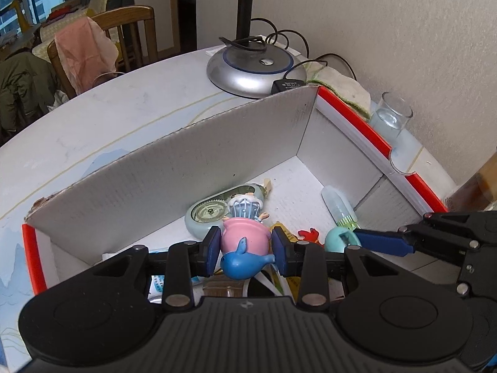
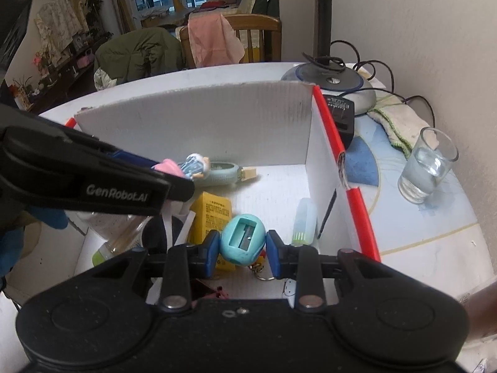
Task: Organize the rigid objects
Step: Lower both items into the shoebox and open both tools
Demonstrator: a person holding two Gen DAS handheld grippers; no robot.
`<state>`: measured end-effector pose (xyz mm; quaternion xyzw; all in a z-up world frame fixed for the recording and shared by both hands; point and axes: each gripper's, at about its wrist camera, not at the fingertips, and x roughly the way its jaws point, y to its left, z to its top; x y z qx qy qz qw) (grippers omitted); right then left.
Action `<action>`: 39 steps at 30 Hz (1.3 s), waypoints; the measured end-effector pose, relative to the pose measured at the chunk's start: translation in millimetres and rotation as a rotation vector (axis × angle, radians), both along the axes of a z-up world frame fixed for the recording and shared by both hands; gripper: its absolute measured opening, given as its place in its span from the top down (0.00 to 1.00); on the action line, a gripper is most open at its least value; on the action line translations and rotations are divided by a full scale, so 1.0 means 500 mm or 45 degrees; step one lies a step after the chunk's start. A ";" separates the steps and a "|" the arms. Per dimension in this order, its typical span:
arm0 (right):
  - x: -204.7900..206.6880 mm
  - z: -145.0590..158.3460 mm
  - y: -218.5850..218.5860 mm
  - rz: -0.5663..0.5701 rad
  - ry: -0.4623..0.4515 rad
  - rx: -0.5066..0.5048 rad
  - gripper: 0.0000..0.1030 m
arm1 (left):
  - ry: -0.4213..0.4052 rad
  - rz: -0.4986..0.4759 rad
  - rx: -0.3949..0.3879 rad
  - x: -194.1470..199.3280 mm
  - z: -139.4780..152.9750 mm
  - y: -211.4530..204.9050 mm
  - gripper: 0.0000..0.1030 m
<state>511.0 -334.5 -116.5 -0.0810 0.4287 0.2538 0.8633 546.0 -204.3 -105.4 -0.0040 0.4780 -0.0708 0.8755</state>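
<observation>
Figurine [image 1: 244,238] in pink and blue sits clamped in the left tool [image 1: 245,250]; the right tool [image 2: 243,250] grips a teal sharpener [image 2: 243,242] over the box [image 2: 198,118].

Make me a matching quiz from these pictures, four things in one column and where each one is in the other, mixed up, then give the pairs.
Things:
1. figurine
2. sharpener
3. glass
4. lamp base

Places:
A. on the table, outside the box's red edge
B. in the right gripper
C. on the table behind the box's far corner
D. in the left gripper

Pairs: 1-D, 2-B, 3-A, 4-C
</observation>
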 end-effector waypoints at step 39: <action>-0.115 0.119 -0.017 -0.066 -0.132 0.150 0.46 | -0.222 0.028 -0.077 -0.166 0.123 0.060 0.57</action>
